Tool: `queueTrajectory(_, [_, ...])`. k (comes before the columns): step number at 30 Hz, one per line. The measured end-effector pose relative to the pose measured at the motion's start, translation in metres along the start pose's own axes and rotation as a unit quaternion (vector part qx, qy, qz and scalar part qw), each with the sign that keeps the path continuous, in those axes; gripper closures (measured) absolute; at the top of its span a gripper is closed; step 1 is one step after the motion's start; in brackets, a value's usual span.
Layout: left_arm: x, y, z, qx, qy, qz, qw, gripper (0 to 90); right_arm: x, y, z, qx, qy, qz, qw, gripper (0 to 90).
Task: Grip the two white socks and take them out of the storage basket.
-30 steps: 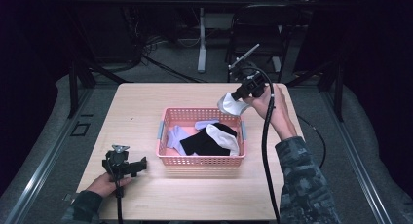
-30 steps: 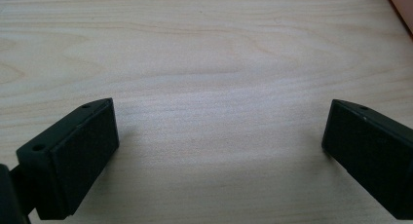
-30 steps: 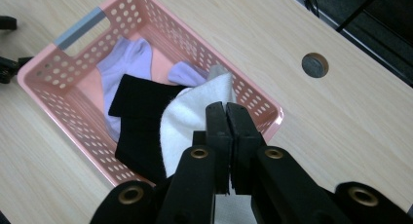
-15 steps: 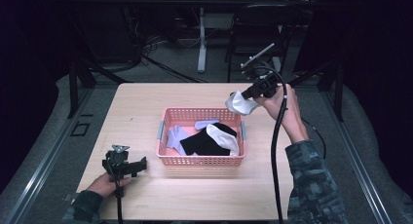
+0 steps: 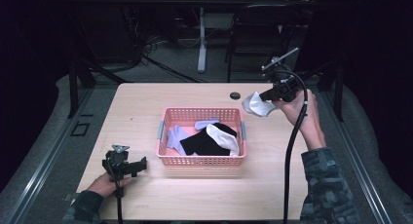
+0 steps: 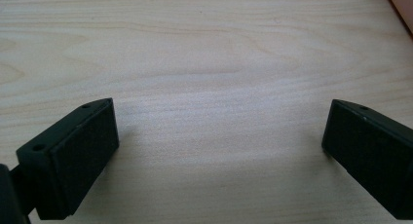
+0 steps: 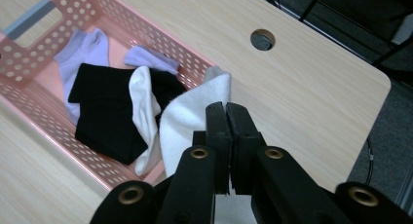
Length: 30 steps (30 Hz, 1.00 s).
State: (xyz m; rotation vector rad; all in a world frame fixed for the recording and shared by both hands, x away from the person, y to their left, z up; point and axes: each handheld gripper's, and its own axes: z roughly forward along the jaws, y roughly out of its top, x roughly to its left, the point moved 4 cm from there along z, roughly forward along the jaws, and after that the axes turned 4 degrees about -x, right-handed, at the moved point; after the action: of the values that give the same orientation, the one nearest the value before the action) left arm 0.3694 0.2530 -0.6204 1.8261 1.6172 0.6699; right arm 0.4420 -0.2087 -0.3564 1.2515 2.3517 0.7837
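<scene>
Pale wood-grain table [image 5: 204, 195] carries a pink perforated plastic basket [image 5: 202, 160] at its centre, heaped with soft lilac, black and white socks [image 7: 104, 109]. At two o'clock from the basket, above bare tabletop near a round cable hole [image 5: 235, 95], the right gripper [image 7: 226, 109] is clenched on a limp white sock [image 5: 255, 104]. At eight o'clock the left gripper [image 6: 219, 136] rests with jaws spread wide, grasping nothing.
</scene>
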Motion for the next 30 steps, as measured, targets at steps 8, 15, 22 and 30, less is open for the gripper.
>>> queueTrajectory(8, [0.0,0.0,0.0,-0.001,0.001,0.0,1.0,0.0,-0.014,-0.024,0.001,0.007,-0.013,0.016,0.9998,89.2])
queueTrajectory(15, [0.0,0.0,0.0,-0.001,0.001,0.0,1.0,0.0,-0.016,-0.04,0.01,0.022,-0.02,0.021,0.9993,89.2])
queueTrajectory(22, [0.0,0.0,0.0,-0.001,0.001,0.0,1.0,0.0,-0.021,-0.055,0.022,0.038,-0.031,0.029,0.9984,89.1])
queueTrajectory(30, [0.0,0.0,0.0,-0.001,0.001,0.0,1.0,0.0,-0.034,-0.075,0.04,0.062,-0.046,0.044,0.996,89.1])
